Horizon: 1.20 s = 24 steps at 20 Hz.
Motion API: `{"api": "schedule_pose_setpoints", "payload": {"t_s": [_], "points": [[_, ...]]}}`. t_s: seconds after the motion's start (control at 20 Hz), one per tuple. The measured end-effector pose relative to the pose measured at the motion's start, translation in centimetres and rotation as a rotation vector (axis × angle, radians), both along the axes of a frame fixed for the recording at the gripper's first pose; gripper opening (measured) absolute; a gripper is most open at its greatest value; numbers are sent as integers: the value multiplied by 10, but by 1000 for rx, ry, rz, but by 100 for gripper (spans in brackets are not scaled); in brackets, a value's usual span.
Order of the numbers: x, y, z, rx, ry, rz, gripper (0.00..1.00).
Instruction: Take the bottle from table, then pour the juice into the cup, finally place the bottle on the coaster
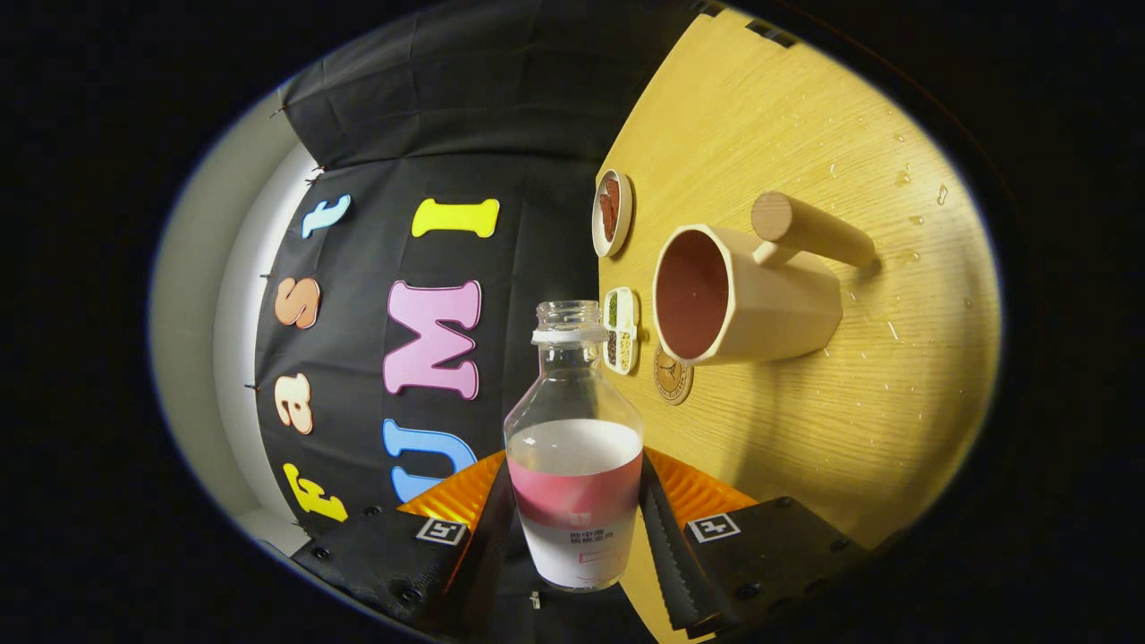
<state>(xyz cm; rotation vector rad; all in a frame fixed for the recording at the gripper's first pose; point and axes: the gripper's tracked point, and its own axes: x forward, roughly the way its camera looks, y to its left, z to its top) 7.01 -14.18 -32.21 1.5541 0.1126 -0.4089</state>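
Tool (574, 528) pinching the uncapped bottle (573, 447) from both sides, held tipped toward the cup (742, 300). Cup on the wooden bench (805, 429), coaster (672, 377) just beside its base, two small dishes (614, 213) close by

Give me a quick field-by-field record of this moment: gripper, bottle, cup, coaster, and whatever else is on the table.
hand-held gripper: both fingers press the bottle's sides
bottle: uncapped, clear, held between the fingers, mouth pointing away from them
cup: beige with a wooden handle, beyond the bottle, inside looks reddish
coaster: round, beside the cup's rim, nothing on it
small dishes: two, past the cup, holding foodstuff
table: wooden, scattered droplets
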Motion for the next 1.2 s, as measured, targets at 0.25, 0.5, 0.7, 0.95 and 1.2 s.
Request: {"api": "schedule_pose_setpoints", "payload": {"t_s": [0.25, 0.5, 0.7, 0.95, 1.2], "points": [[0, -2, -1, 81, -14, -29, 74], [8, 4, -2, 125, -7, -17, 74], [10, 3, -4, 160, -1, -29, 74], [11, 5, -4, 190, -6, -39, 74], [15, 5, -5, 215, -8, -45, 74]]}}
